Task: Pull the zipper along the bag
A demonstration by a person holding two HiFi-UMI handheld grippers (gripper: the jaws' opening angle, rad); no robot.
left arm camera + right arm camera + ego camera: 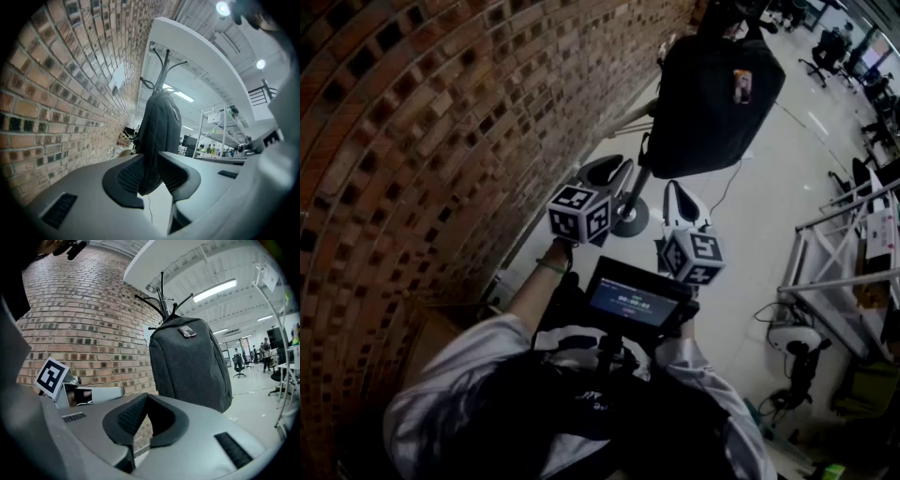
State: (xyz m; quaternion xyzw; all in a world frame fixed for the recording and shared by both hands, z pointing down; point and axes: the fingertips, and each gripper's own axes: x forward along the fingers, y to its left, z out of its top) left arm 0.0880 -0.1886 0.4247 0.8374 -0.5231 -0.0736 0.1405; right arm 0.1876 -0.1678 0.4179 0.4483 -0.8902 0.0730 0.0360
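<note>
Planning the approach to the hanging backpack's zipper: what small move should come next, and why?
Probably carry the left gripper forward to the backpack: both grippers hang short of it, touching nothing. The left's jaws stand apart and aimed at the bag, while the right gripper is shut and empty.

Brick wall beside pale floor, ceiling lights overhead.

bag | dark grey backpack | hanging upright on coat stand | beside brick wall
</note>
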